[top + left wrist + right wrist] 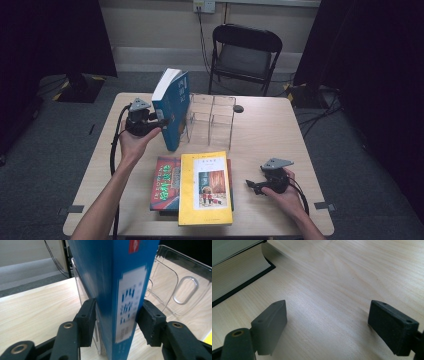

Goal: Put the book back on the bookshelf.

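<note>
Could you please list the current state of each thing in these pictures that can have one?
blue book: lifted, tilted, clamped across its spine.
left gripper: shut on the blue book.
right gripper: open, holding nothing, low over the table.
clear plastic organiser: upright on the table, compartments unfilled.
yellow book: closed, lying flat atop the stack.
red book: closed, flat beneath the yellow book.
folding chair: unfolded, vacant.

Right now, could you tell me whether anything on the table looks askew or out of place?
The blue book stands out: it leans tilted beside the clear acrylic organizer, clamped across its spine by the left gripper. The yellow book lies slightly crooked on the red book. Nothing looks spilled or damaged.
</note>
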The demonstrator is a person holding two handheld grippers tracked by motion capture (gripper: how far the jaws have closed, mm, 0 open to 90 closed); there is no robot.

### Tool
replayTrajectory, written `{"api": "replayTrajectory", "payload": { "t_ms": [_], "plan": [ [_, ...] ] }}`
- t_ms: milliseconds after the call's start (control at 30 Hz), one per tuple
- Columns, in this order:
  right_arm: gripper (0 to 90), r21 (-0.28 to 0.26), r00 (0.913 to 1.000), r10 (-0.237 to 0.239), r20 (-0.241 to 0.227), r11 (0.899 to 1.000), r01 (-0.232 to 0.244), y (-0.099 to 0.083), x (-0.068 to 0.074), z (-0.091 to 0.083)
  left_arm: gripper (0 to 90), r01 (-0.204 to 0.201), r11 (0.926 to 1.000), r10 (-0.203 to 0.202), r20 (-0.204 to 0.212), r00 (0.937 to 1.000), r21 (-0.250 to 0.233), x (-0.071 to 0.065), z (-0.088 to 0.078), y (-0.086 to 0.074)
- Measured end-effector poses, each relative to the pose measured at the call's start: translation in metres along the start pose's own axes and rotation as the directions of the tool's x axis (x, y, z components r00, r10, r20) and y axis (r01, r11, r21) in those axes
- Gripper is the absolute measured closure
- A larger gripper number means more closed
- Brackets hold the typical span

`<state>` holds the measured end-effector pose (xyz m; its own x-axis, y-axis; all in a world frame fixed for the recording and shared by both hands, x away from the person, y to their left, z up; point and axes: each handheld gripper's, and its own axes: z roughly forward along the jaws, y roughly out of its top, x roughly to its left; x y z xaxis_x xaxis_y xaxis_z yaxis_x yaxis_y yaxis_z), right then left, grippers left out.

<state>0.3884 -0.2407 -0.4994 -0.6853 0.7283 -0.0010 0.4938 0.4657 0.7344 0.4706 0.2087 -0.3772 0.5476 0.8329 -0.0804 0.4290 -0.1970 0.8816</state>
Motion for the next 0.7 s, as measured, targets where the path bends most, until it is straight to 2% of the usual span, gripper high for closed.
{"api": "replayTrajectory", "payload": {
  "t_ms": [133,333,633,700],
  "plan": [
    [15.2,-0.001,1.0000,0.000,-0.001,1.000,0.000,0.000,0.000,0.000,53.4,0.007,0.9999,-0.007,0.006,1.0000,-0.007,-0.001,-0.001,-0.005],
    [15.2,0.000,1.0000,0.002,-0.001,1.000,-0.002,0.000,0.000,0.000,56.0,0.025,0.9996,-0.024,0.047,0.9986,-0.015,0.002,-0.003,-0.015],
    [15.2,-0.003,1.0000,-0.002,-0.004,1.000,0.002,0.001,0.000,0.001,57.8,0.041,0.9991,-0.040,0.065,0.9971,-0.008,-0.002,-0.004,-0.023],
    [15.2,-0.003,1.0000,-0.002,-0.005,1.000,0.002,0.001,0.000,0.001,60.1,0.034,0.9993,-0.033,0.071,0.9969,-0.014,-0.003,-0.005,-0.024]
  ]
}}
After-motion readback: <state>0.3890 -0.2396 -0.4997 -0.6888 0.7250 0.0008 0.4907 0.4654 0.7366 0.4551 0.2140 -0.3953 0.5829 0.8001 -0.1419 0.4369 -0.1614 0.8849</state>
